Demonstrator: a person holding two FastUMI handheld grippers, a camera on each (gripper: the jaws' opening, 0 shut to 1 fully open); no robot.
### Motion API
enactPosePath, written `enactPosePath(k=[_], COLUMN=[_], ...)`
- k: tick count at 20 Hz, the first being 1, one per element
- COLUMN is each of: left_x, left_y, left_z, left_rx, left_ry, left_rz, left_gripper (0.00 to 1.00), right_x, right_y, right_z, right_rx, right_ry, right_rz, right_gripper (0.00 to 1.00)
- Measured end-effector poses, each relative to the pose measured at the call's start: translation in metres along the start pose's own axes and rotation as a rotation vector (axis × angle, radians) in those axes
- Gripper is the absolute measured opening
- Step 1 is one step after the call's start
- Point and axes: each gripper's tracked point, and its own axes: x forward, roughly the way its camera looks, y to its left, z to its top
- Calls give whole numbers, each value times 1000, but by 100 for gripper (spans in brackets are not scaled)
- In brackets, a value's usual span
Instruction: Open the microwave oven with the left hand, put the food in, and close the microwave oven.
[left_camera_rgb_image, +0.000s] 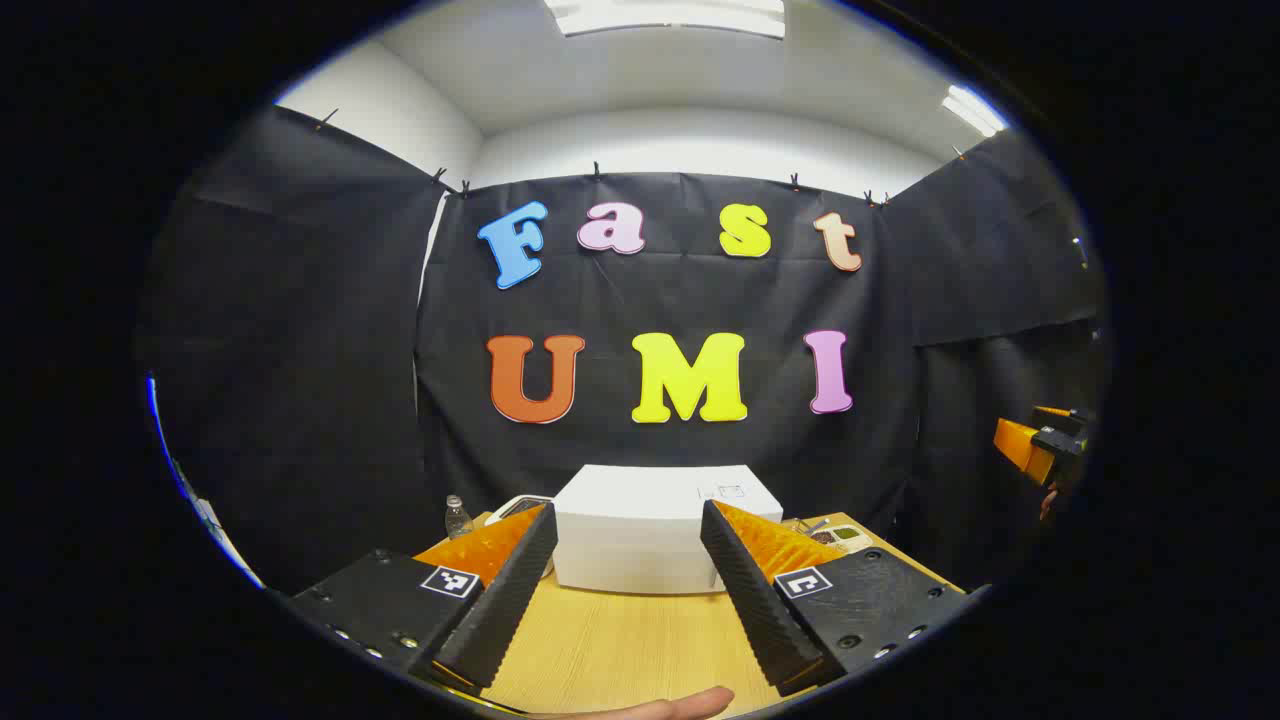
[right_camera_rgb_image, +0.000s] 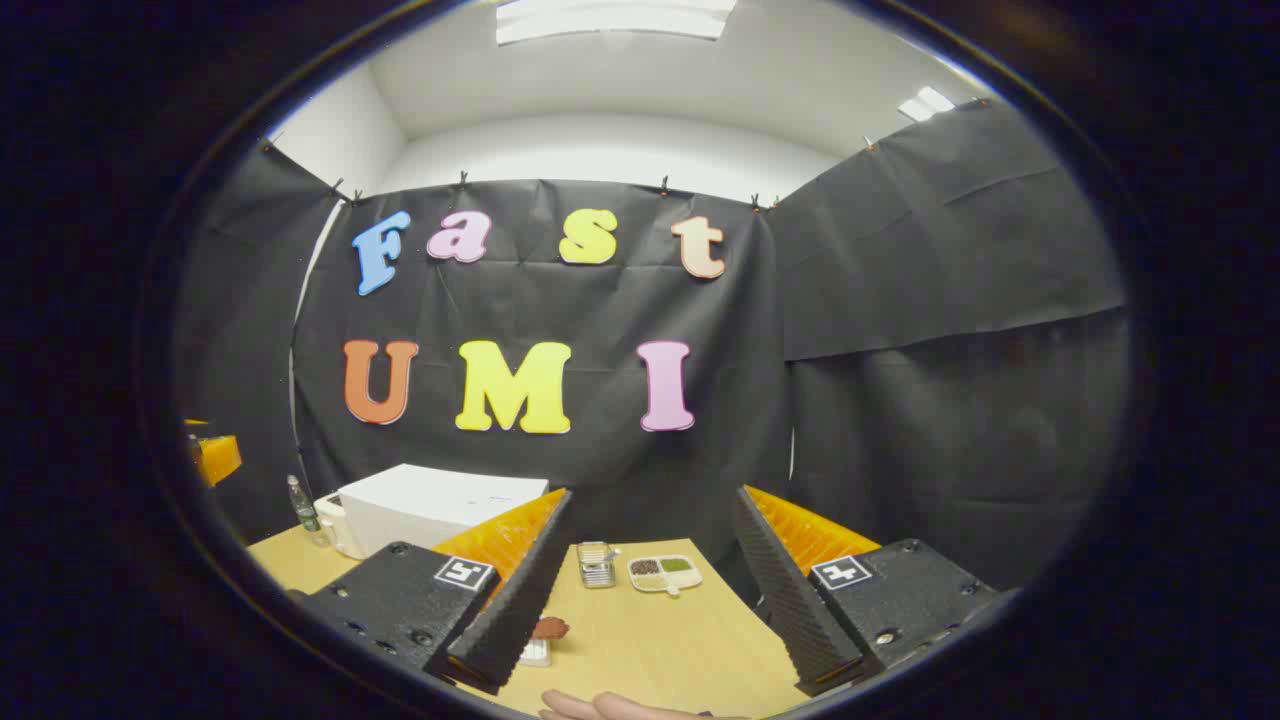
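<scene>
The white microwave oven (left_camera_rgb_image: 650, 530) stands at the back of the wooden table (left_camera_rgb_image: 620, 640), straight ahead in the left gripper view; no door stands out from it. My left gripper (left_camera_rgb_image: 628, 514) hovers open in front of it, well short of it, with nothing between its fingers. In the right gripper view the microwave oven (right_camera_rgb_image: 430, 510) lies to the left. My right gripper (right_camera_rgb_image: 652, 497) is open and empty above the table (right_camera_rgb_image: 660, 650). A small white dish with reddish-brown food (right_camera_rgb_image: 545, 632) peeks out beside its left finger (right_camera_rgb_image: 515, 610).
A clear bottle (right_camera_rgb_image: 303, 505) and a white object (right_camera_rgb_image: 328, 520) stand left of the microwave. A metal container (right_camera_rgb_image: 597, 563) and a divided tray of food (right_camera_rgb_image: 663, 573) sit to its right. The other gripper (left_camera_rgb_image: 1040, 450) hangs at the right edge. A hand (right_camera_rgb_image: 620, 708) shows at the bottom.
</scene>
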Motion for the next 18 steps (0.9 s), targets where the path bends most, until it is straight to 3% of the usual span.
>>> enactPosePath(k=[3, 4, 5, 6, 7, 12, 13, 14, 15, 18], left_x=[1, -1, -2, -3, -3, -3, -2, -1, 1, 7], left_y=[-12, -16, -18, -21, -22, -34, -34, -34, -35, -42], left_z=[-5, -6, -4, -1, -2, -8, -8, -9, -12, -18], left_rx=[-5, -10, -7, 1, 7, 13, 18, 21, 23, 16], left_ry=[15, 19, 16, 7, 3, 17, 18, 19, 23, 29], left_rz=[-27, -38, -43, -48, -50, -65, -63, -61, -60, -64], left_gripper=[92, 92, 92, 81, 92, 92, 92, 92, 92, 92], right_x=[-2, -3, -3, -4, -3, -3, -3, -3, -3, 0], right_y=[-8, -8, -10, -11, -13, -20, -21, -23, -24, -27], right_z=[-1, -1, -2, -2, -3, -6, -7, -7, -8, -10], right_rx=[-8, -6, -4, -5, -7, -7, -6, -7, -7, -3], right_ry=[-8, -7, -6, -5, -4, 1, 1, 3, 4, 6], right_rz=[-14, -11, -10, -10, -9, -11, -12, -11, -12, -13], right_gripper=[100, 92, 100, 100, 100, 100, 92, 92, 100, 100])
